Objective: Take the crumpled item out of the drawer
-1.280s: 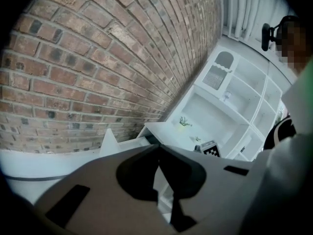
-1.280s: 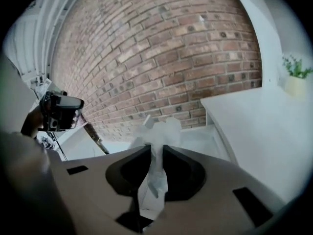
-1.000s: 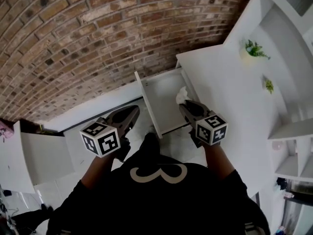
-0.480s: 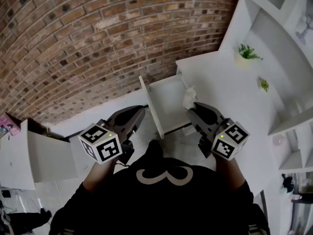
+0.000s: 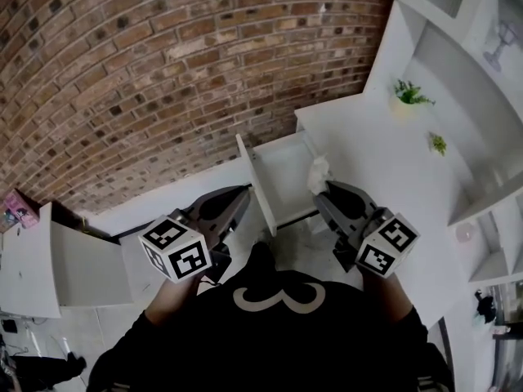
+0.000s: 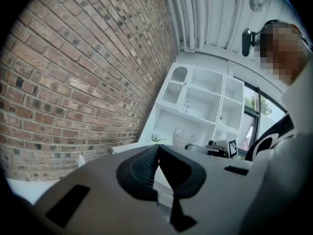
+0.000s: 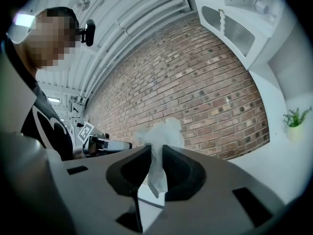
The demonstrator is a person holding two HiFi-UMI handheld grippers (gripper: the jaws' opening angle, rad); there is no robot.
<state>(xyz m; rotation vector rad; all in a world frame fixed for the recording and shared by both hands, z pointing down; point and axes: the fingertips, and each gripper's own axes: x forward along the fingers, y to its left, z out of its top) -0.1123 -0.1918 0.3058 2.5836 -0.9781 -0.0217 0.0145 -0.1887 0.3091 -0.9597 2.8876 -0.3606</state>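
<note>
Both forearms reach forward and down from the chest, grippers side by side and aimed at the open drawer (image 5: 286, 163).

Right gripper (image 7: 156, 150): over the drawer's right side, marker cube (image 5: 386, 247) toward the person. Jaws nearly closed and pinching the crumpled item (image 7: 160, 132), a white tissue. A thin tail hangs between the pads and the bunched part sticks out past the tips. The tissue sits at the drawer's right wall, just beside the white desk (image 5: 372, 158) edge. Can't tell if it is fully clear of the drawer.

Left gripper (image 6: 157, 149): just left of the drawer's left wall, near its front end. Jaws closed tip to tip, nothing between them.

Writing: large pale "3" on the person's black shirt (image 5: 274, 294). The cubes carry only black-and-white square patterns, no readable text.
</note>
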